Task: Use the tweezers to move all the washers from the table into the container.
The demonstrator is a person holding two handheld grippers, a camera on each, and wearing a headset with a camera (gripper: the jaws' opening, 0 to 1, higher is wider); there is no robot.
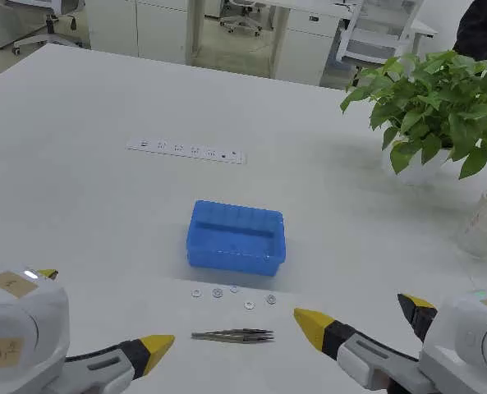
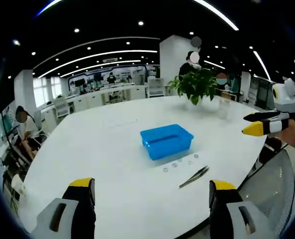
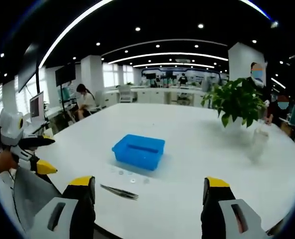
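1. The left gripper (image 1: 102,312) is held above the table (image 1: 79,189) with its jaws spread wide, and nothing is gripped between them.
2. The right gripper (image 1: 358,310) is held the same way, jaws wide apart and empty.
3. The tweezers (image 1: 232,335) are laid flat between the inner jaw tips of the two grippers, touched by neither.
4. The washers (image 1: 218,292) are scattered just beyond the tweezers, ahead of both pairs of jaws.
5. The blue box (image 1: 236,237) is set further ahead, just past the washers.
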